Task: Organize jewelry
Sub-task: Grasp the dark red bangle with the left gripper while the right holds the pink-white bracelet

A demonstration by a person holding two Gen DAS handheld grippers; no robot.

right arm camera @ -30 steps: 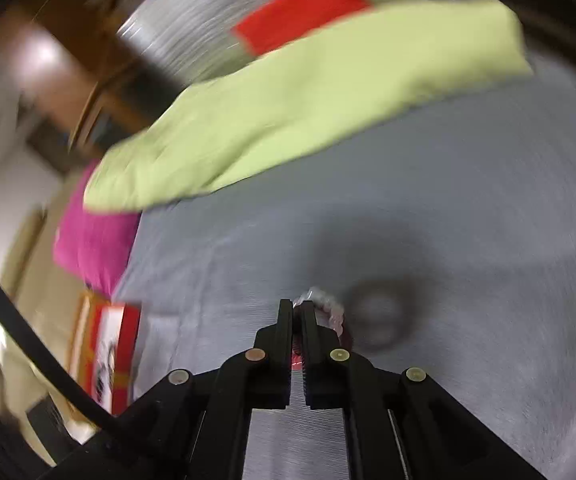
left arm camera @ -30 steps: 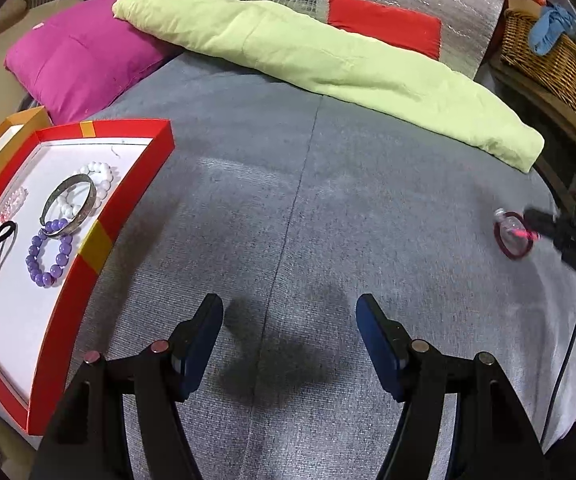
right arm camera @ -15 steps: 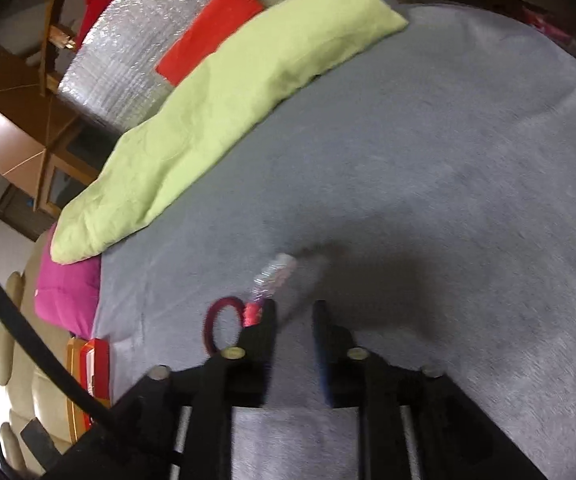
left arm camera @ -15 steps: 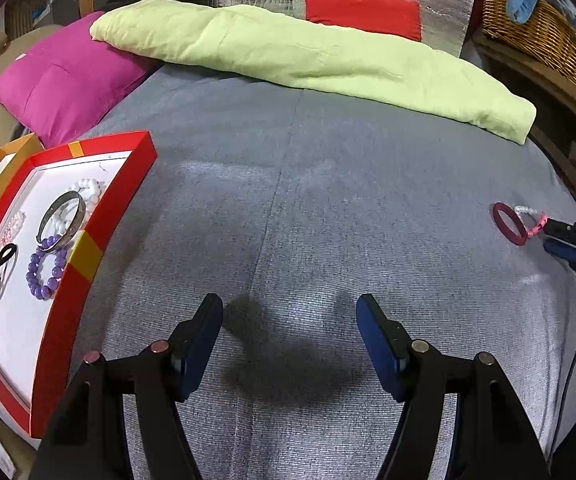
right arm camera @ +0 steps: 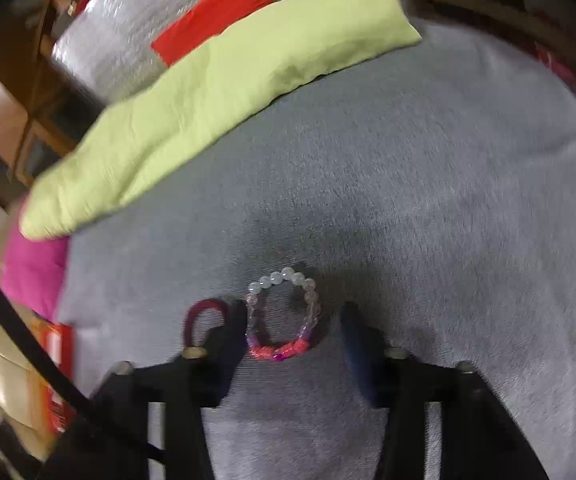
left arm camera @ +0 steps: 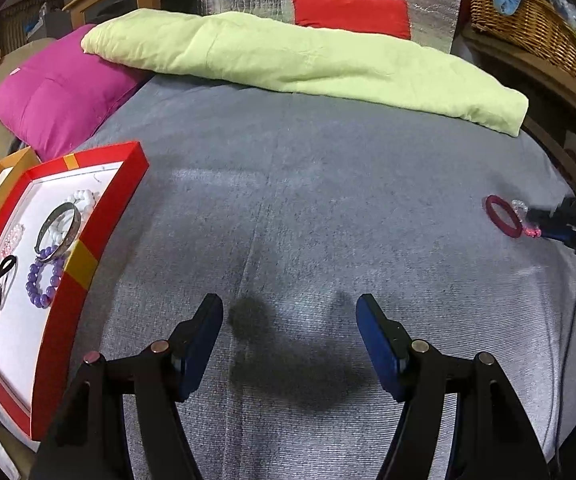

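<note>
Lying flat on the grey bed (right arm camera: pixel 428 208), the bead bracelet (right arm camera: pixel 281 316) sits in the lower middle of the right wrist view, between the two fingers of the right gripper (right arm camera: pixel 294 334). Those jaws have just been closing, yet they stand apart around the bracelet; the left finger is at its rim, the right finger clear of it. A dark red ring (right arm camera: pixel 201 316) lies just left of the bracelet, partly behind the left finger. In the left wrist view, the left gripper (left arm camera: pixel 290 322) hangs wide over bare bed with nothing between its fingers. At far left of that view a red tray (left arm camera: pixel 99 236) holds more bracelets; ring and bracelet lie at far right.
</note>
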